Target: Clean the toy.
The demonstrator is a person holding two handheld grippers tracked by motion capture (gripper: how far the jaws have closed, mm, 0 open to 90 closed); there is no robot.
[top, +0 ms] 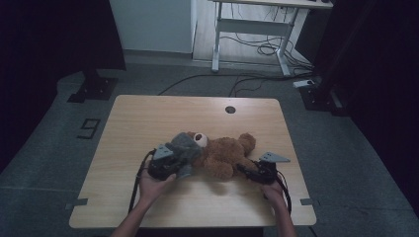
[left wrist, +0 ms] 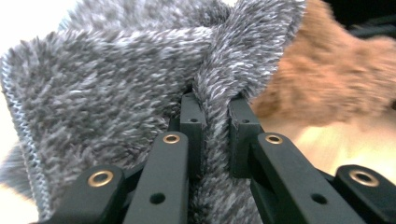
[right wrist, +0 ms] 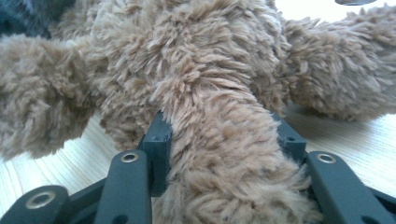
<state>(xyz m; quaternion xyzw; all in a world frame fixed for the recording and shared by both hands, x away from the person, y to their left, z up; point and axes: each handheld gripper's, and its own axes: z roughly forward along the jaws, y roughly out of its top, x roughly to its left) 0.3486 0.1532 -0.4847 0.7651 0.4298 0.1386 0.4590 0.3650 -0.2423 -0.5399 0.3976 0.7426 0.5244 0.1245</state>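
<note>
At frame centre the bear (top: 222,153) lies on the counter (top: 148,118), left gripper (left wrist: 215,135) clamped on the grey cloth (left wrist: 116,74) over its head, right gripper (right wrist: 224,140) gripping a limb; dressing appears barely begun.

I see a brown teddy bear (top: 225,155) with a white-and-black eye, lying on my pale, wood-grained bench (top: 148,118). The fuzzy cloth (left wrist: 116,84) is mottled grey and white with a light stitched edge. Both my tongs (left wrist: 215,128) (right wrist: 224,140) are black with brass-coloured rivets.
</note>
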